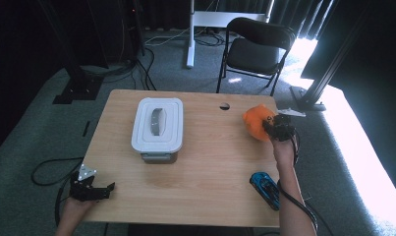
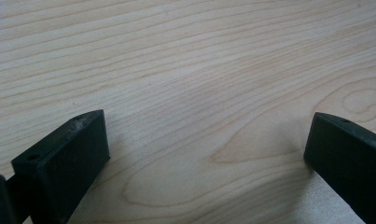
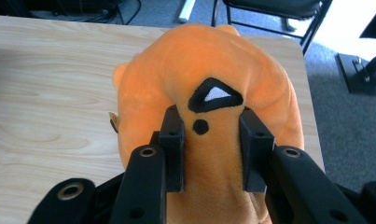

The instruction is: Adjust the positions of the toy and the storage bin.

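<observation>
An orange plush toy (image 1: 255,121) sits near the table's right edge, with a black-and-white triangle mark on it (image 3: 214,95). My right gripper (image 1: 273,126) is shut on the plush toy (image 3: 209,74), its two black jaws pinching a fold of the orange fabric (image 3: 210,140). My left gripper (image 1: 107,189) rests at the table's near left corner, jaws spread wide over bare wood (image 2: 204,135) with nothing between them. A white lidded storage box (image 1: 157,123) stands closed in the left middle of the table. A blue toy car (image 1: 265,189) lies near the front right.
A round cable hole (image 1: 224,106) pierces the table (image 1: 210,162) near its far edge. A black folding chair (image 1: 257,46) stands beyond the table. Metal stand bases (image 1: 306,98) sit on the grey carpet at the right.
</observation>
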`<action>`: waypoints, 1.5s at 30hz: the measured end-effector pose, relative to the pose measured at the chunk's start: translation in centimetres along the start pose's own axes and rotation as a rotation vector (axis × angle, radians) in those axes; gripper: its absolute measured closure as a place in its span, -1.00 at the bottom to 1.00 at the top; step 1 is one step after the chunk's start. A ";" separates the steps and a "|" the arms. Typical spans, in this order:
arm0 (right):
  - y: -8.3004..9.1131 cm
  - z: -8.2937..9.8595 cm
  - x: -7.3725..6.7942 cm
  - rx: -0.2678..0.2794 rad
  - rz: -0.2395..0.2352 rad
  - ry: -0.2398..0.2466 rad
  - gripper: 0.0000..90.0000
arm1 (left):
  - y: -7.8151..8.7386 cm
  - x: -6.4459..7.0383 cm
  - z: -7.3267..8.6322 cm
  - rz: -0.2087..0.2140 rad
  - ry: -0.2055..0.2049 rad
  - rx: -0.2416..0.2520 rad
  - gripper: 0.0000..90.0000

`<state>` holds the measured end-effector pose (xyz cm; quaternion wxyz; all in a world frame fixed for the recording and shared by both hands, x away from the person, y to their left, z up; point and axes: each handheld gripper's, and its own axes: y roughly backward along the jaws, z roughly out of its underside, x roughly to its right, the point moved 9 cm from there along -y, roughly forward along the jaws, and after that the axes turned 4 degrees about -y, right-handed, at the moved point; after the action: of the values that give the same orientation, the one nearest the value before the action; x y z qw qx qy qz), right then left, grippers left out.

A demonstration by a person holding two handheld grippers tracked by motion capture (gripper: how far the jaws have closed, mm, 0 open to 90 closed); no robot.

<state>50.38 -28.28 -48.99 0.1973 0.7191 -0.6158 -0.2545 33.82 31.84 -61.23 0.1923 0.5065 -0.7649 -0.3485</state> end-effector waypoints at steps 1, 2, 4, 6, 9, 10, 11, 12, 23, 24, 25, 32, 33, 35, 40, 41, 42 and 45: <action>-0.2 0.1 0.3 -0.001 0.001 -0.007 0.51 | 0.0 0.0 0.0 0.000 0.000 0.000 -0.99; -0.6 0.5 0.7 -0.004 0.009 -0.014 0.50 | 0.0 0.0 0.0 0.000 0.000 0.000 -0.99; -1.3 1.1 1.4 -0.018 0.036 -0.031 0.50 | 0.0 0.0 0.0 0.000 0.001 0.000 -0.99; -1.9 1.9 2.1 -0.043 0.077 -0.030 0.49 | 0.0 0.0 0.0 0.000 0.000 0.000 -0.99; -2.9 3.5 2.9 -0.092 0.106 -0.042 0.46 | 0.0 0.0 0.0 0.000 0.000 0.000 -0.99; -2.9 3.5 2.9 -0.083 0.102 -0.040 0.45 | 0.0 0.0 0.0 0.000 0.000 0.000 -0.99; -2.7 3.6 2.8 -0.088 0.098 -0.045 0.39 | 0.0 0.0 0.0 0.000 0.000 0.000 -0.99; -2.7 3.5 2.8 -0.090 0.098 -0.038 0.36 | 0.0 0.0 0.0 0.000 0.001 0.000 -0.99; -1.0 2.7 1.8 -0.059 0.026 -0.049 -0.66 | 0.0 0.0 0.0 0.000 0.000 0.000 -0.99; -0.7 2.6 1.5 -0.046 0.004 -0.052 -0.67 | 0.0 0.0 0.0 0.000 0.000 0.000 -0.99; -0.5 2.5 1.5 -0.030 0.009 -0.050 -0.67 | 0.0 0.0 0.0 0.000 0.000 0.000 -1.00; 1.1 2.5 0.3 0.022 -0.022 0.011 -0.71 | 0.0 -0.1 0.0 -0.009 0.015 -0.001 -0.99; 1.2 2.5 -0.1 0.021 -0.033 0.026 -0.71 | 0.0 -0.1 0.0 -0.009 0.017 0.000 -0.99; 1.6 2.5 -0.6 0.034 -0.053 0.029 -0.71 | 0.0 -0.2 -0.1 -0.018 0.025 -0.002 -0.99; 2.7 2.5 -2.3 0.062 -0.074 0.048 -0.71 | -0.2 -0.2 -0.3 -0.028 0.023 -0.015 -0.99; 2.9 2.4 -2.7 0.076 -0.081 0.051 -0.71 | -0.3 -0.1 -0.4 -0.024 0.020 -0.015 -0.99; 2.9 2.5 -3.0 0.080 -0.087 0.049 -0.71 | -0.4 0.0 -0.5 -0.019 0.015 -0.018 -0.99; 2.9 2.7 -4.4 0.087 -0.103 0.065 -0.71 | -0.5 0.0 -0.8 -0.028 0.007 -0.023 -0.99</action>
<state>45.98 -24.38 -48.82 0.1722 0.7656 -0.5818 -0.2139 34.65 31.44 -61.07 0.1961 0.5162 -0.7530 -0.3580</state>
